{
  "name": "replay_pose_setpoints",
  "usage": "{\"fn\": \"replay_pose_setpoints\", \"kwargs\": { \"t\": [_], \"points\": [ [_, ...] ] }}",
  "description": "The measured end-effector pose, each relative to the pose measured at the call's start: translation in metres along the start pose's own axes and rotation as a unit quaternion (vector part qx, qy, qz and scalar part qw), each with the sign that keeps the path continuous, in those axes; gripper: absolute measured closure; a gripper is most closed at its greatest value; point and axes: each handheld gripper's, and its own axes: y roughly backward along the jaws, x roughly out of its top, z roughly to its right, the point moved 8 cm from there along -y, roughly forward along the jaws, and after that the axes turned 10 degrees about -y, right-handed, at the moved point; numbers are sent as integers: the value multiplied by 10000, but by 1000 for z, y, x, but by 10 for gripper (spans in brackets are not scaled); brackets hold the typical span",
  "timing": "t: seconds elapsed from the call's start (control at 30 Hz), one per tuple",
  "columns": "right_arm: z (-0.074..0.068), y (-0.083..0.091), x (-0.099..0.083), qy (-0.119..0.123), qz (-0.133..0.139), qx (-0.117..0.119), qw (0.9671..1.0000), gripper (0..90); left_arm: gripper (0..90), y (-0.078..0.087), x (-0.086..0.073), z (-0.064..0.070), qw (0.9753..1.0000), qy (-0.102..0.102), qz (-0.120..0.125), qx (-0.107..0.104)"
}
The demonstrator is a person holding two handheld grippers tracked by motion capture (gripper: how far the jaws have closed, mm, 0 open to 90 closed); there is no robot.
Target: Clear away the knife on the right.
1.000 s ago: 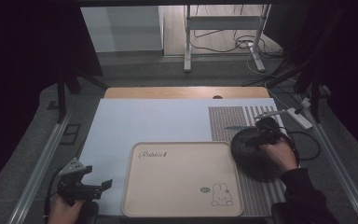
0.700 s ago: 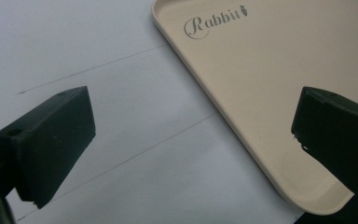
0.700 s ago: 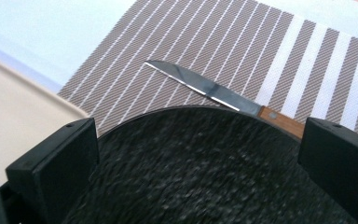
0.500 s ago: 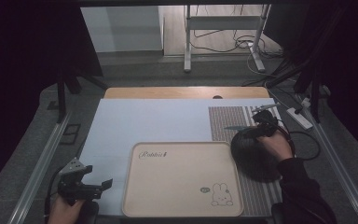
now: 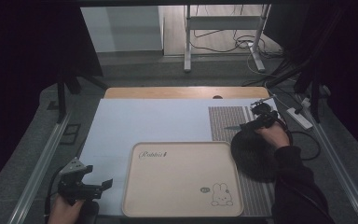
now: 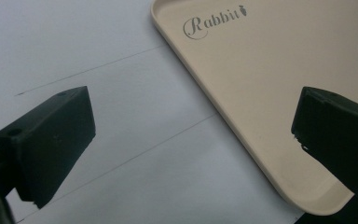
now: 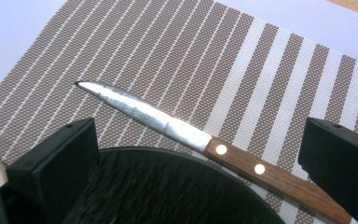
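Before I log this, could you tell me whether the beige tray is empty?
Empty: the beige tray shows only its printed rabbit and lettering, nothing on it.

A fixed camera looks forward and down over the whole table point(image 5: 135, 116). Two gripper-mounted cameras look close: one at the tray point(image 6: 279, 93), one at the striped mat point(image 7: 261, 74); the high view shares both.

Far half of the white sheet point(image 5: 154, 119): bare, you can pass freely.
Cream tray point(image 5: 179, 179): nothing in it; only its low rim to clear.
Striped placemat point(image 5: 226, 122): your way is blocked by the black plate point(image 5: 254, 154) and the knife point(image 7: 205, 140) just beyond its rim.
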Motion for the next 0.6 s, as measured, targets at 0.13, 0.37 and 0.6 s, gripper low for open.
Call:
{"fn": "replay_pose_setpoints", "kwargs": {
  "t": [0.13, 0.37, 0.6],
  "points": [
    [4, -5, 2, -77, -87, 37, 9999, 0, 0, 0, 0, 0, 10000, -7, -5, 3],
    [17, -11, 6, -44, -151, -226, 9996, 110, 0, 0, 0, 0, 10000, -10, -10, 4],
    [28, -10, 6, 70, -292, -136, 9995, 711, 0, 0, 0, 0, 10000, -22, -15, 4]
  ]
}}
